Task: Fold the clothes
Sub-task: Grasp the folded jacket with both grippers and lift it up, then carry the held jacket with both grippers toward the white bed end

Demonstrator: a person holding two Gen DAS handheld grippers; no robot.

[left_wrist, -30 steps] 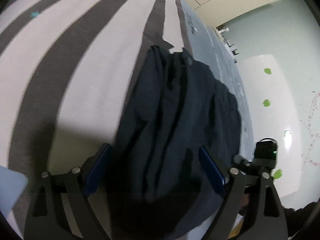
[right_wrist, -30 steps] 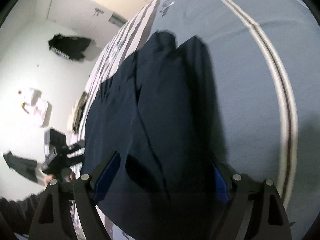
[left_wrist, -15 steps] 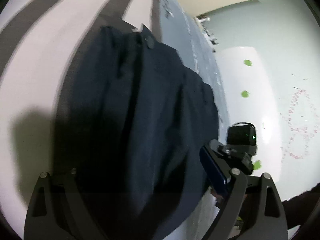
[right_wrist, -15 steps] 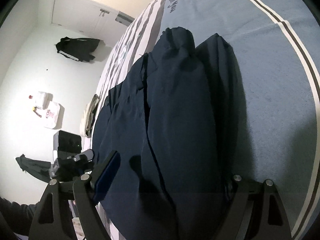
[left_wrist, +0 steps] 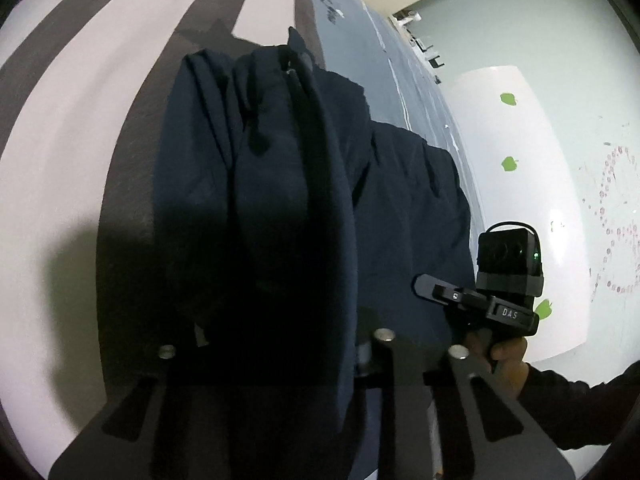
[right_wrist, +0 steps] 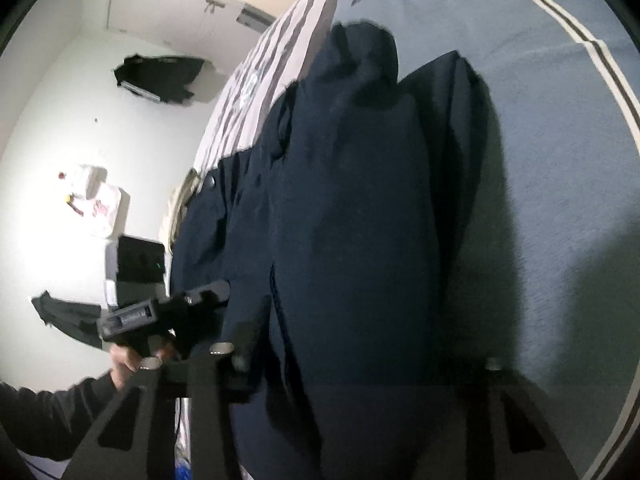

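Observation:
A dark navy garment point(left_wrist: 280, 160) lies lengthwise on the bed, its folds running away from me. My left gripper point(left_wrist: 276, 332) is at its near edge; the jaws are closing, with a thick bunch of the cloth between them that hides the pads. In the right wrist view the same garment point(right_wrist: 352, 200) fills the middle. My right gripper point(right_wrist: 356, 352) is also closing on the near hem, cloth packed between its fingers. Each view shows the other gripper at the hem beside it: the right gripper point(left_wrist: 480, 304) and the left gripper point(right_wrist: 172, 308), each held in a hand.
The bed cover is brown and white striped point(left_wrist: 60, 120) on one side and grey-blue point(right_wrist: 540, 120) on the other. A white panel with green stickers point(left_wrist: 508, 98) stands past the bed edge. A black garment point(right_wrist: 160, 76) hangs on the wall, above a white bag point(right_wrist: 100, 204).
Both grippers' jaws have come in from wide apart onto the garment's near edge, and the blue pads are now buried in cloth. The left gripper shifted sideways toward the right gripper.

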